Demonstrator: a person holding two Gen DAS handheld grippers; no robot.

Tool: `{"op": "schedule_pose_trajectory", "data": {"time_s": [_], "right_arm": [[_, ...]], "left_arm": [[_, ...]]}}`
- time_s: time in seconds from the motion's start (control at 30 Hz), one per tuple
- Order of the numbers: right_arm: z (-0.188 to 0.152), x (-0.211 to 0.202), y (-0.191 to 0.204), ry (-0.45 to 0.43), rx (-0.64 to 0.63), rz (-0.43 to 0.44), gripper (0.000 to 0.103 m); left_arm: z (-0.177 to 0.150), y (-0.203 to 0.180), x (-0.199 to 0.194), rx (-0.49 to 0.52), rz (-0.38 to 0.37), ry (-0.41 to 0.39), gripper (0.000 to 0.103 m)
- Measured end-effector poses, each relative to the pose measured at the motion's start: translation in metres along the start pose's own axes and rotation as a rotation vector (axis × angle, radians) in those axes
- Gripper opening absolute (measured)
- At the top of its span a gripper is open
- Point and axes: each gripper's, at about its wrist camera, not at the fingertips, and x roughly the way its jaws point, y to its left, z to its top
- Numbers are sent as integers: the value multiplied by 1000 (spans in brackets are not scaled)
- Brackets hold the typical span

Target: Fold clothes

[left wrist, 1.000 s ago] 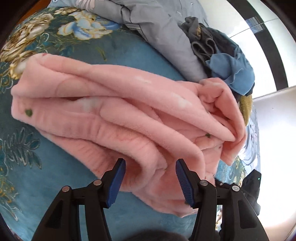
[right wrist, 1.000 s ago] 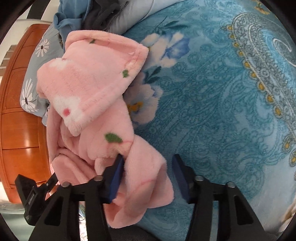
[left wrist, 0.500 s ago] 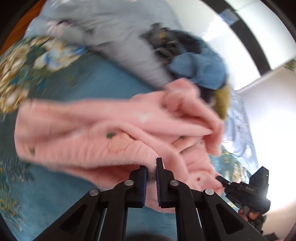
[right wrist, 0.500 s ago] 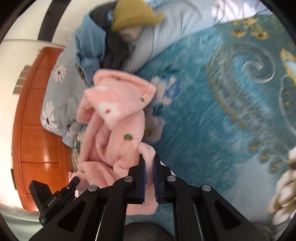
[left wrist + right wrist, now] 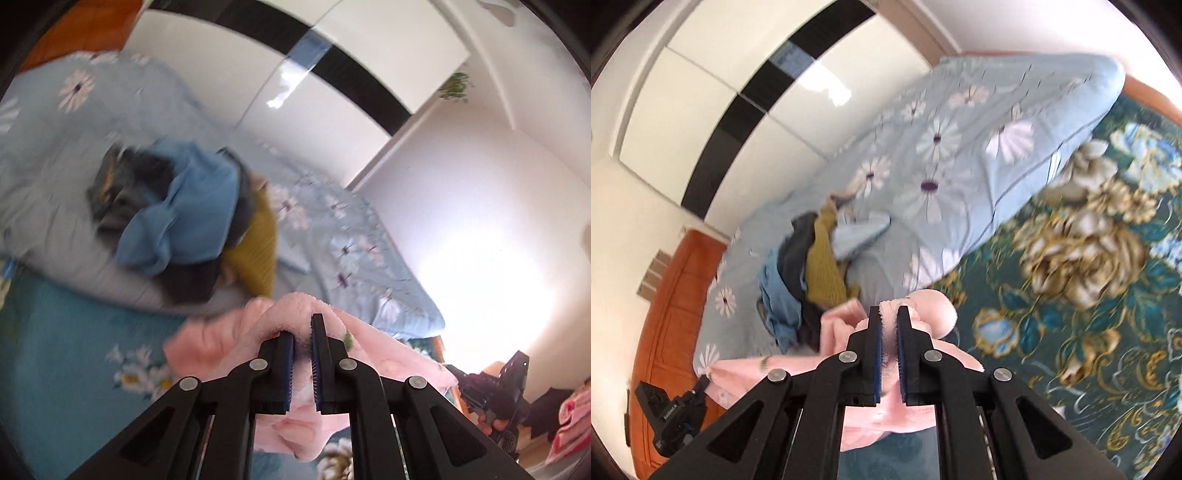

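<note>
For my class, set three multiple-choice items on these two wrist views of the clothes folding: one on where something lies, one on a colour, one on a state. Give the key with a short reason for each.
1. Where is the heap of unfolded clothes?
A. on the pale bedding by the daisy-print pillow
B. on the floor
C. inside the wardrobe

2. What colour is the fleece garment that both grippers hold?
A. mustard
B. pink
C. grey

3. How does the left gripper stand?
A. wide open and empty
B. shut on the garment
C. open around a hanger

Key:
1 A: the right wrist view shows the heap lying against the daisy-print pillow.
2 B: pink fleece bulges around the right gripper too.
3 B: its blue pads pinch a fold of fleece.
</note>
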Motion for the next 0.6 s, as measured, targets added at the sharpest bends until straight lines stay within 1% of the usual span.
{"op": "schedule_pose_trajectory", "data": {"time_s": [0.07, 0.1, 0.2, 0.23, 0.3, 0.4, 0.5, 0.6], "right_arm": [[-5, -8, -5, 2, -21, -10, 7], [-12, -5, -8, 23, -25, -16, 7], [-43, 17, -18, 111, -24, -28, 7], [-58, 28, -22, 150, -14, -25, 7], [-86, 51, -29, 230, 10, -7, 7], [-125, 80, -28, 341, 32, 31, 7], [-158, 106, -3, 446, -16, 62, 7], [-186, 130, 35, 522, -104, 85, 7]], "left_arm": [[9, -14, -5, 69, 2, -5, 9], [10, -17, -6, 96, 12, -1, 9], [-3, -4, -4, 132, 77, 42, 9], [-12, 9, -5, 128, 110, 64, 9], [-33, 43, -12, 88, 170, 102, 9], [-59, 101, -40, -18, 249, 115, 9], [-76, 150, -82, -119, 314, 93, 8], [-86, 180, -125, -168, 383, 50, 8]]}}
